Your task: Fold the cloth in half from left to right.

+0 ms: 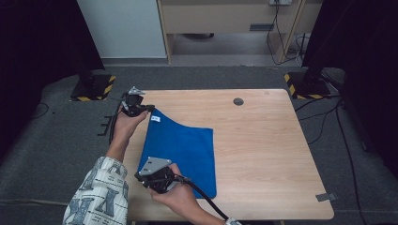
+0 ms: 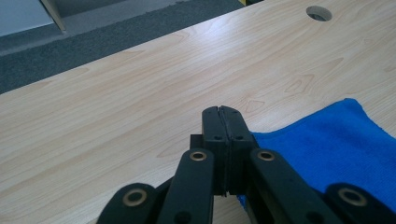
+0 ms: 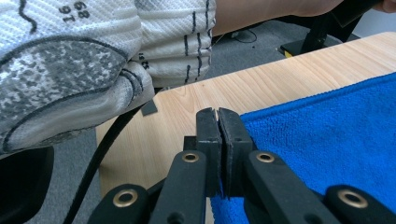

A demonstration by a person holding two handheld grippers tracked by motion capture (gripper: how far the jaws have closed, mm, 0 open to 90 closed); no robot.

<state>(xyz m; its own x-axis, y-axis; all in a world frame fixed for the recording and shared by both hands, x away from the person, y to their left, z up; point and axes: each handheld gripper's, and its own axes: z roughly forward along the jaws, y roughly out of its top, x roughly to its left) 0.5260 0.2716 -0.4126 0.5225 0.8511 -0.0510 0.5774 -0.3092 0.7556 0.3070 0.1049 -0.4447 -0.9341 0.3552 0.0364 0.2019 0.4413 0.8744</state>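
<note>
A blue cloth (image 1: 183, 152) lies flat on the left half of the worktop (image 1: 263, 140). The left tool (image 1: 151, 108) is clamped on the cloth's far left corner and the right tool (image 1: 141, 177) on its near left corner. Both pairs of jaws are pressed together on the fabric edge.
</note>
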